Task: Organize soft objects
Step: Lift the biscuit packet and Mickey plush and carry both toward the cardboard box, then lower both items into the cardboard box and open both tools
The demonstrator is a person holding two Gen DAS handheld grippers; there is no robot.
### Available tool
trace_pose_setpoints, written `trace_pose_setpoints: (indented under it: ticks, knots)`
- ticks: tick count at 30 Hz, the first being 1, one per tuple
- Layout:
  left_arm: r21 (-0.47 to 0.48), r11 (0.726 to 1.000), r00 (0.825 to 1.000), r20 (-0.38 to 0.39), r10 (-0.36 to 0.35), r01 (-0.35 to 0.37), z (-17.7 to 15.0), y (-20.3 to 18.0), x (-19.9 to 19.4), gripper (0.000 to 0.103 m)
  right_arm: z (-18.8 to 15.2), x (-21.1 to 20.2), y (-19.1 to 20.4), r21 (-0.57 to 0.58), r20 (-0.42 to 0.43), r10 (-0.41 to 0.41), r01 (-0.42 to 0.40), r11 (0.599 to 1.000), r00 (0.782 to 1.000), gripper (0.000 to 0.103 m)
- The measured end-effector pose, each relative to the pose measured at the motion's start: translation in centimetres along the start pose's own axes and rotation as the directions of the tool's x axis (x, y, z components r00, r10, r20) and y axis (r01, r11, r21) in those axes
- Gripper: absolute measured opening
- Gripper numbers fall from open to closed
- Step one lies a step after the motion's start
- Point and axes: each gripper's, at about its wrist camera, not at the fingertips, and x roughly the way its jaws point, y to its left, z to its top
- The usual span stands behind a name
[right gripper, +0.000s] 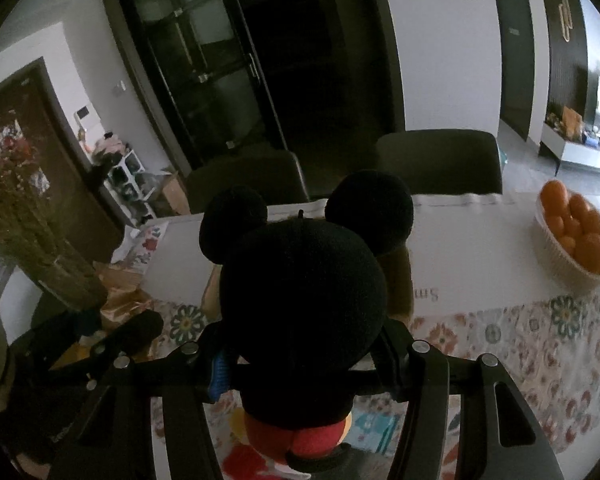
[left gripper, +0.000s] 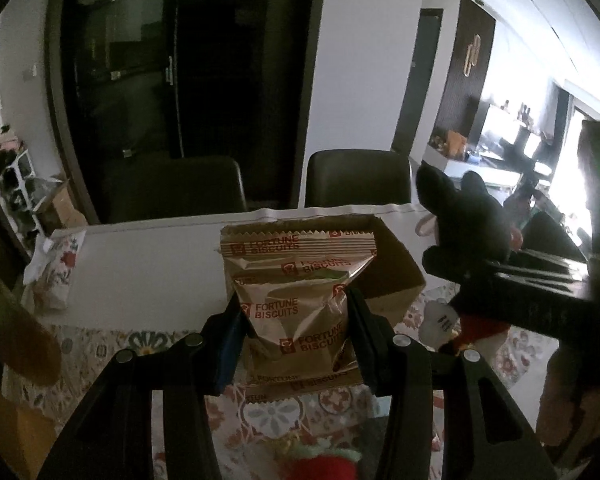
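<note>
Left gripper (left gripper: 296, 320): clamped on a gold Fortune Biscuits packet (left gripper: 296, 304), held above the patterned tablecloth (left gripper: 148, 340).
Packet's place: just in front of an open cardboard box (left gripper: 392, 268), which stands on the white sheet (left gripper: 148, 264) farther back.
Right gripper (right gripper: 300, 360): closed around a black mouse plush toy (right gripper: 300, 312), ears pointing away from the camera.
Plush's place: raised over the table, right of the packet in the left wrist view.
Far right: a white basket of oranges (right gripper: 580, 236).
Left side: a vase of dried flowers (right gripper: 32, 216).
</note>
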Motion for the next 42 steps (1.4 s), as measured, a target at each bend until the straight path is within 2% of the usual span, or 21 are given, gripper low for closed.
trace_pose_setpoints:
  ticks: [10, 16, 24, 30, 36, 37, 38, 39, 41, 42]
  knots:
    - [0.068, 0.997, 0.998, -0.064, 0.026, -0.022, 3.7, -0.3, 3.8, 0.048, 5.5, 3.8, -0.7, -0.073, -0.071, 0.013, -0.019, 0.997, 0.997, 0.058]
    - [0.067, 0.997, 0.995, -0.092, 0.047, -0.041, 5.0, -0.2, 6.9, 0.048, 7.6, 6.7, -1.9, -0.057, -0.082, 0.013, -0.018, 0.998, 0.997, 0.058]
    - [0.059, 0.998, 0.988, -0.148, 0.046, -0.038, 5.1, 0.2, 11.0, 0.048, 8.3, 10.4, -3.4, 0.009, -0.069, 0.022, -0.021, 1.000, 0.997, 0.058]
    - [0.064, 0.998, 0.980, -0.196, 0.042, -0.030, 4.5, -0.1, 13.9, 0.048, 7.6, 13.4, -4.2, 0.040, -0.131, 0.041, -0.036, 0.999, 0.991, 0.058]
    - [0.069, 0.997, 0.972, -0.230, 0.047, -0.032, 3.6, 0.2, 15.8, 0.049, 6.4, 15.6, -4.1, 0.021, -0.180, 0.026, -0.023, 1.000, 0.983, 0.059]
    - [0.064, 0.998, 0.969, -0.246, 0.032, -0.017, 3.5, 0.3, 16.1, 0.054, 6.3, 15.9, -4.1, 0.020, -0.182, 0.026, -0.023, 1.000, 0.983, 0.059]
    - [0.067, 0.998, 0.967, -0.253, 0.025, -0.008, 3.4, 0.2, 16.2, 0.068, 6.0, 16.3, -4.0, 0.026, -0.200, 0.033, -0.029, 0.999, 0.979, 0.059]
    - [0.074, 0.997, 0.966, -0.257, 0.027, -0.009, 3.2, 0.2, 16.1, 0.074, 5.8, 16.6, -4.1, 0.032, -0.214, 0.041, -0.035, 0.999, 0.976, 0.060]
    - [0.111, 0.993, 0.966, -0.250, 0.068, -0.041, 2.9, -0.2, 15.5, 0.080, 5.4, 17.2, -4.0, 0.027, -0.249, 0.051, -0.046, 0.999, 0.967, 0.066]
    - [0.127, 0.991, 0.967, -0.246, 0.072, -0.041, 2.7, -0.3, 15.2, 0.082, 5.2, 17.4, -3.9, 0.015, -0.267, 0.046, -0.043, 0.999, 0.963, 0.075]
